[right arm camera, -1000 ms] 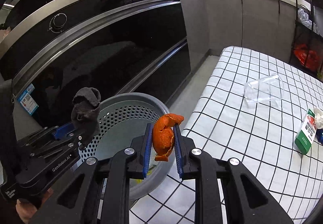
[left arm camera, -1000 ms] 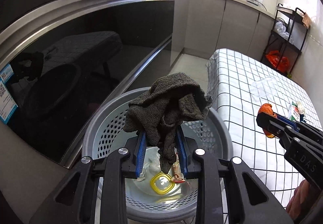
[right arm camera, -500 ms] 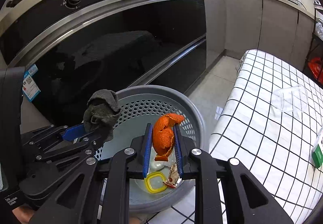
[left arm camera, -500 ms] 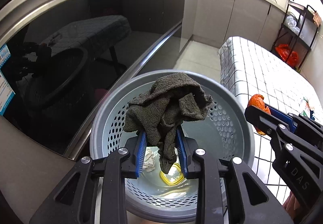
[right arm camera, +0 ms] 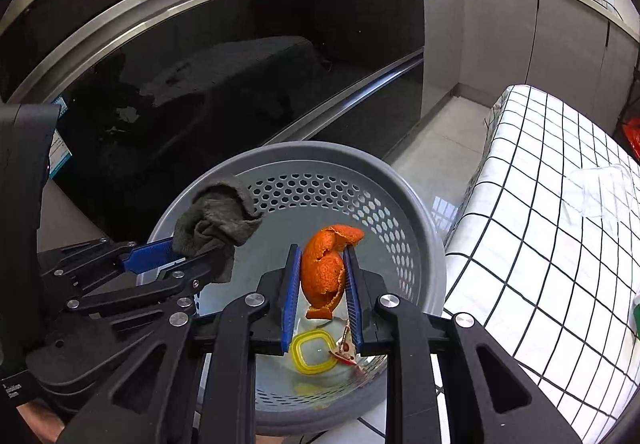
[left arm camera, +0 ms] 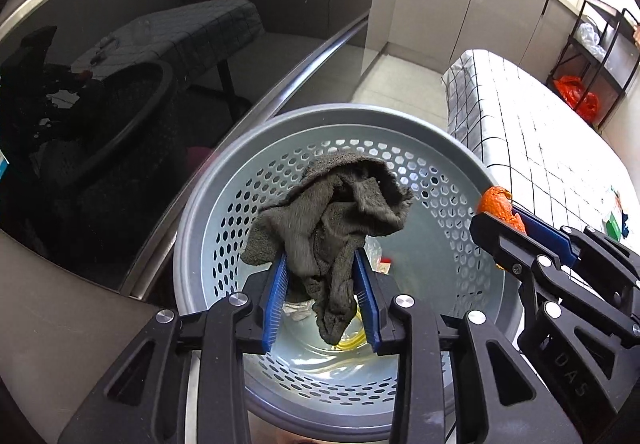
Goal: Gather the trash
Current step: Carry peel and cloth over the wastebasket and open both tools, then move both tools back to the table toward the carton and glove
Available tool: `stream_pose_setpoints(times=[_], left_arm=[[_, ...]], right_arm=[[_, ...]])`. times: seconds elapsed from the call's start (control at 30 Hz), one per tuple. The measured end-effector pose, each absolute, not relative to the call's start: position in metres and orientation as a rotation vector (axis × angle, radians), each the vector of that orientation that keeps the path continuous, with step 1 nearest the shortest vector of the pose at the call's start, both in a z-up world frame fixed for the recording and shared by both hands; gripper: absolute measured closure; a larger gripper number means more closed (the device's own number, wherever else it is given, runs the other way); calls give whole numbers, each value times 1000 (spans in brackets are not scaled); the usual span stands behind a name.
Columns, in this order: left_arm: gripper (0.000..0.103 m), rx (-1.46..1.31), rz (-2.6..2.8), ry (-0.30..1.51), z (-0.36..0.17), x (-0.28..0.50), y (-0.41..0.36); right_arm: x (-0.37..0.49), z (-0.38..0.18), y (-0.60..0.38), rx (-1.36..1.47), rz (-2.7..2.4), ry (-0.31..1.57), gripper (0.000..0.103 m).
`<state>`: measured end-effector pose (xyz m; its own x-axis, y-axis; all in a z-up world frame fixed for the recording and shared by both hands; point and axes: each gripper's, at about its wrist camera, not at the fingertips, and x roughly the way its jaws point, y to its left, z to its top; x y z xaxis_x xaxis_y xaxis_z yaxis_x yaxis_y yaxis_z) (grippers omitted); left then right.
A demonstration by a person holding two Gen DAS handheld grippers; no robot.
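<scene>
My left gripper (left arm camera: 321,284) is shut on a crumpled dark grey rag (left arm camera: 332,212) and holds it over the grey perforated trash basket (left arm camera: 224,204). My right gripper (right arm camera: 322,284) is shut on an orange peel (right arm camera: 326,264) and holds it over the same basket (right arm camera: 424,228). The rag (right arm camera: 216,220) shows in the right wrist view at the left. The peel (left arm camera: 498,202) shows in the left wrist view at the right. A yellow-rimmed lid (right arm camera: 314,356) and a wrapper (right arm camera: 346,350) lie in the basket's bottom.
A black glass oven front (right arm camera: 240,64) with a steel handle stands behind the basket. A table with a white checked cloth (right arm camera: 540,224) is at the right, with a clear plastic container (right arm camera: 604,188) on it. A black rack (left arm camera: 592,44) holds an orange bag.
Both grippers have moved forward and down over the basket, with the rag and the peel still held. The basket now fills more of both views.
</scene>
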<state>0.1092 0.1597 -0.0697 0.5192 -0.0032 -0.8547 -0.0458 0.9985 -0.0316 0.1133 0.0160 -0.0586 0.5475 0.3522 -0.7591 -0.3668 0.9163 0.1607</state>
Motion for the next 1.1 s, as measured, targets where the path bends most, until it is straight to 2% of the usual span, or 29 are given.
stream_pose_setpoints(times=[0.2, 0.27, 0.3, 0.33, 0.43, 1.1], left_arm=[[69, -55, 35, 1038, -73, 111, 163], [66, -54, 39, 1034, -73, 111, 165], [60, -54, 41, 1034, -73, 111, 165], [58, -55, 45, 1033, -73, 110, 166], [52, -65, 49, 1031, -72, 110, 168], [44, -54, 67, 987, -61, 101, 165]], right_arm=[[112, -59, 18, -16, 433, 895, 81], [111, -58, 19, -13, 432, 893, 74], [111, -57, 18, -10, 432, 889, 63], [111, -56, 17, -6, 430, 881, 56], [109, -55, 15, -1, 420, 866, 52], [95, -49, -4, 19, 370, 848, 51]])
